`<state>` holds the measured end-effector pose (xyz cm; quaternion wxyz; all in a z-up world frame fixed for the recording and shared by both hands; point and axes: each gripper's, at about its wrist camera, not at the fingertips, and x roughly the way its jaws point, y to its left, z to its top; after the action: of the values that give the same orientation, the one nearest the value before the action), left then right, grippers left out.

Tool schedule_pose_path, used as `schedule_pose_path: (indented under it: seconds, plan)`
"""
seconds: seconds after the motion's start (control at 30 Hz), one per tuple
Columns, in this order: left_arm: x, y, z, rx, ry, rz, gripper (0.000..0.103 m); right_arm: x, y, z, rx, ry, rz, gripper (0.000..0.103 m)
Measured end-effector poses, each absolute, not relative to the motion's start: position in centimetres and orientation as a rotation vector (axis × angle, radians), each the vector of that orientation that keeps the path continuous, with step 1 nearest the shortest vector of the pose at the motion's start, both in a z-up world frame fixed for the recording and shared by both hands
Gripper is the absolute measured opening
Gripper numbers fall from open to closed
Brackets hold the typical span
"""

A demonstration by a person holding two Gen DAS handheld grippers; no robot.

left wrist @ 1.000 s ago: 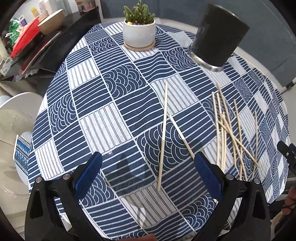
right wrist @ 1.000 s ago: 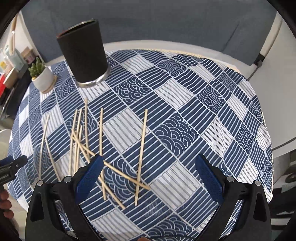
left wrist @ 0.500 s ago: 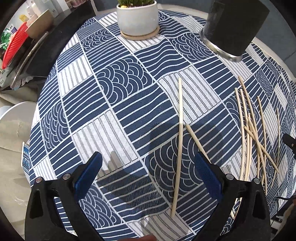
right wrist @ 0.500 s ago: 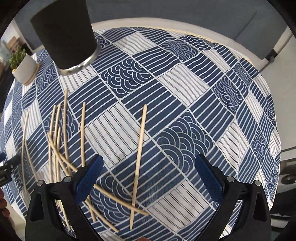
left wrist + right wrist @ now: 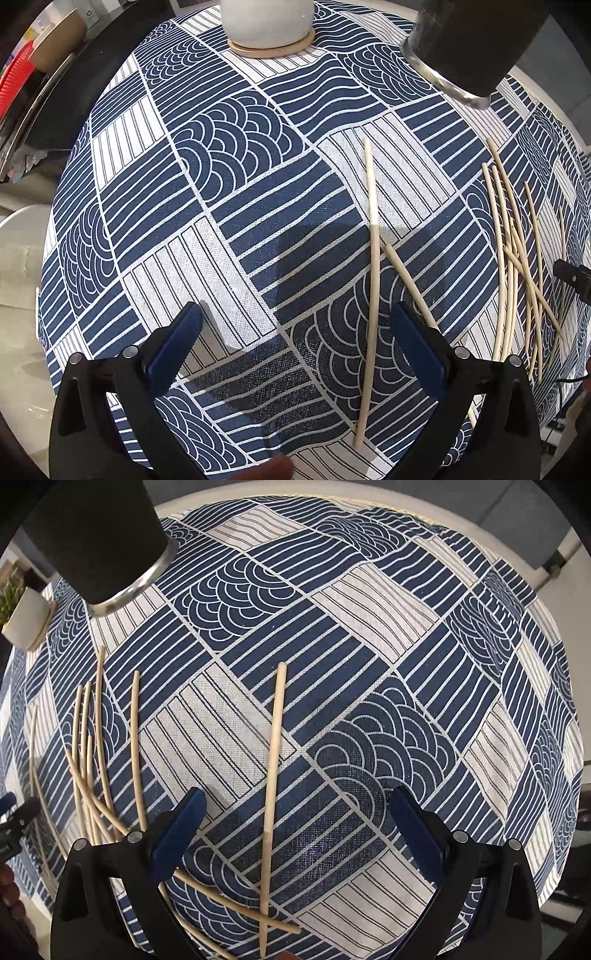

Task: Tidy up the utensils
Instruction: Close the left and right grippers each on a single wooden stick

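Lots gets cropped here: the black cylindrical holder (image 5: 476, 44) runs off the top edge in both views so its opening can't be seen, and in the left view the white plant pot (image 5: 267, 18) shows only its base on a round coaster, while the right view catches it whole but tiny at the far left edge. The chopstick pile (image 5: 517, 258) is a tangle of overlapping sticks, so an exact count is hard, roughly eight in the heap. Apart from it, one long chopstick (image 5: 371, 273) lies lengthwise between the fingers of the left gripper (image 5: 295, 332), with a second shorter-looking one (image 5: 408, 284) angled just beside it and running under the right-hand finger. In the right view a single chopstick (image 5: 272, 753) lies between the fingers of the right gripper (image 5: 295, 816), crossing another stick near the bottom edge. Both grippers are spread wide with nothing between their blue pads. Everything sits on the blue-and-white patterned tablecloth (image 5: 229, 184). Compared with half a second earlier, both cameras are lower and closer to the cloth: the sticks look bigger, the holder is pushed further off the top, and the plant's green top has dropped out of the left view.
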<state>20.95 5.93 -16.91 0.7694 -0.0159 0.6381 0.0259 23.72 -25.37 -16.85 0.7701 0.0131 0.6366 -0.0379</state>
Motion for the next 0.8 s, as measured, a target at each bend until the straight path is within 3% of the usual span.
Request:
schedule_pose_path:
  seconds: [0.53,0.8]
  plan:
    - [19.7,5.2,-16.6,0.003,1.202,0.025,0.099,23.9,-26.2,-17.7,0.05,1.322,-0.069,0.097]
    - [18.8,6.0,-16.7,0.026,1.211,-0.02,0.095,23.1,-26.3,-17.9,0.037,1.325,-0.055,0.093]
